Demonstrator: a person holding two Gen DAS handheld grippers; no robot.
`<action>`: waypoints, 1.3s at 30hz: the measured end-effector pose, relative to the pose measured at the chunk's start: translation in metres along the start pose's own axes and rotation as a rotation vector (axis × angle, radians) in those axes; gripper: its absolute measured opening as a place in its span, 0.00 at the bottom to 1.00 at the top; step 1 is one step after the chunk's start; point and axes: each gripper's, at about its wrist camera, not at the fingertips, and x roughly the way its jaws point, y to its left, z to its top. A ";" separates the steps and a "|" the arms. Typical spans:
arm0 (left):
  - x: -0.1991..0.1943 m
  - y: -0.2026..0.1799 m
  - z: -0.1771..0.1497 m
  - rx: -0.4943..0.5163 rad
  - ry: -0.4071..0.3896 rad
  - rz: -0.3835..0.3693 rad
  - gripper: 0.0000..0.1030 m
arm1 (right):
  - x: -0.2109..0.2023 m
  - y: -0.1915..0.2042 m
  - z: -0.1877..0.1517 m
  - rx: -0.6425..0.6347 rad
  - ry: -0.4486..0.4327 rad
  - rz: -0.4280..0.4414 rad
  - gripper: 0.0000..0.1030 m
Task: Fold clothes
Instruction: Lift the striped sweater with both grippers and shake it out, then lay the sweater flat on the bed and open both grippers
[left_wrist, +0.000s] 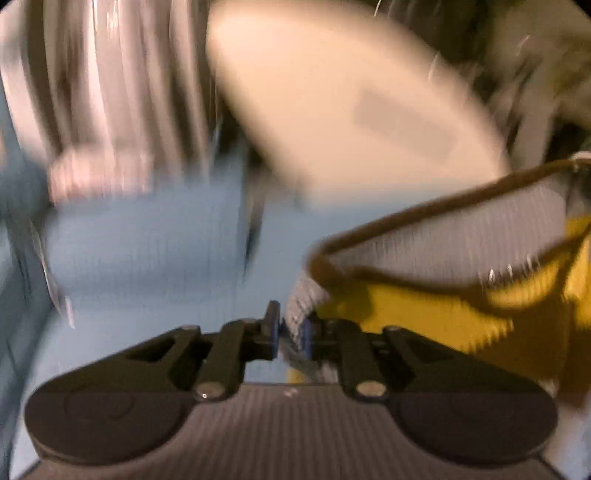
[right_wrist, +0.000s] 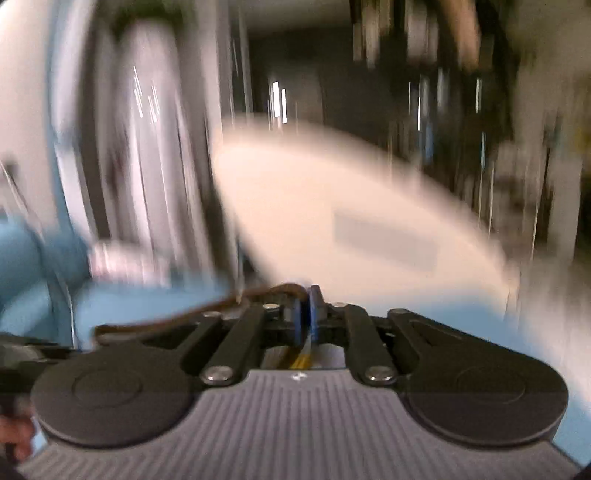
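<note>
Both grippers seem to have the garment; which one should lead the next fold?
Probably left. The left gripper visibly pinches the grey and yellow garment at an edge, cloth spread in its view. The right gripper shows only brown trim.

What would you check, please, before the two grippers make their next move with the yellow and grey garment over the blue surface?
1. Left gripper has the garment: ok, its grey ribbed edge sits between the pads.
2. Right gripper has the garment: ok, jaws closed on the brown trim.
3. Cloth between the two grips hangs free of snags: cannot tell, too blurred.
4. Blue surface bare in front of the left gripper: ok.
5. White rounded object clear of the cloth: cannot tell.
6. Cameras steady enough to judge alignment: not ok, both views are motion-blurred.
</note>
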 end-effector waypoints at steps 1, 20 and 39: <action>0.012 0.003 -0.007 -0.006 0.026 0.002 0.22 | 0.014 -0.001 -0.024 -0.033 0.059 -0.015 0.35; 0.033 0.020 -0.176 -0.156 0.068 -0.253 0.68 | 0.012 -0.081 -0.234 0.387 0.311 0.190 0.10; -0.018 0.044 -0.172 -0.056 -0.059 -0.042 0.84 | -0.109 -0.115 -0.218 0.016 0.029 -0.400 0.66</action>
